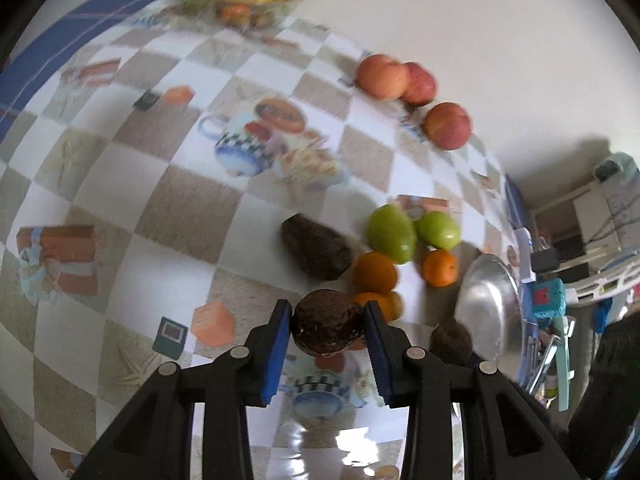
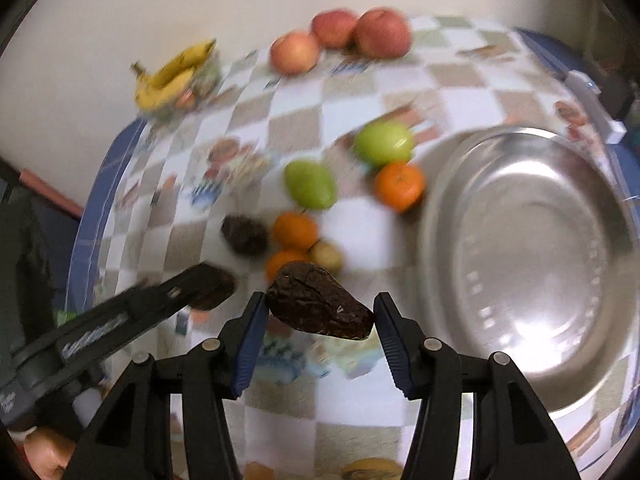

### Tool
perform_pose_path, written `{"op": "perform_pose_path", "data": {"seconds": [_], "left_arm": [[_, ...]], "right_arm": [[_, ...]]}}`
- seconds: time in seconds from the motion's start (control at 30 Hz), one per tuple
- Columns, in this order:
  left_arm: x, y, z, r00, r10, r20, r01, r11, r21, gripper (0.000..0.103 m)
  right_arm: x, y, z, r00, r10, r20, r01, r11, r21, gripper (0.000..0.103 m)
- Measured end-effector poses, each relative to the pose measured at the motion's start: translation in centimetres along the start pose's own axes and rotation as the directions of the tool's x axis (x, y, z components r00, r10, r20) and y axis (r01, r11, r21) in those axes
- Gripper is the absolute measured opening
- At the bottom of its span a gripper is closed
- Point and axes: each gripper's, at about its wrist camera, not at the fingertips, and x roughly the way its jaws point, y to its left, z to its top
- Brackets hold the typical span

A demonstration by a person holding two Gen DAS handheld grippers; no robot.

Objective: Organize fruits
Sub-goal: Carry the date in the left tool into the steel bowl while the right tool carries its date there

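Clamped between right fingers (image 2: 320, 314): dark avocado (image 2: 320, 306), long axis crosswise, lifted off worktop (image 2: 360, 240); steel bowl (image 2: 532, 264) just right. Left fingers (image 1: 326, 330) gripping second avocado (image 1: 326, 326), farther from bowl.

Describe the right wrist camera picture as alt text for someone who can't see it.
The right hand-held gripper grips a dark avocado above a checkered tablecloth, beside an empty metal bowl. Beyond lie oranges, green fruits, apples and bananas; the left hand-held gripper holds another avocado.
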Motion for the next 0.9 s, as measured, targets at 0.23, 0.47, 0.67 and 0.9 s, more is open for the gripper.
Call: {"op": "perform_pose_path", "data": {"seconds": [0.23, 0.47, 0.67, 0.9], "left_arm": [[1.3, -6.5, -0.3, 0.999, -0.038, -0.034, 0.043, 0.984, 0.172, 0.039], [4.4, -14.0, -1.9, 0.995, -0.061, -0.080, 0.086, 0.924, 0.374, 0.039], [7.6, -18.3, -3.6, 0.995, -0.032, -0.097, 0.077, 0.853, 0.516, 0.039], [11.0, -20.2, -5.5, 0.993, 0.026, -0.112, 0.047, 0.795, 0.605, 0.039]], "right_arm": [[-0.4, -7.4, 1.7, 0.995, -0.102, 0.012, 0.097, 0.974, 0.204, 0.056], [-1.6, -13.1, 2.2, 0.986, -0.164, 0.042, 0.139, 0.925, 0.355, 0.056], [-1.7, -15.7, 2.5, 0.972, -0.231, 0.045, 0.193, 0.892, 0.408, 0.056], [-0.4, -17.0, 2.2, 0.973, -0.229, 0.006, 0.204, 0.878, 0.433, 0.056]]}}
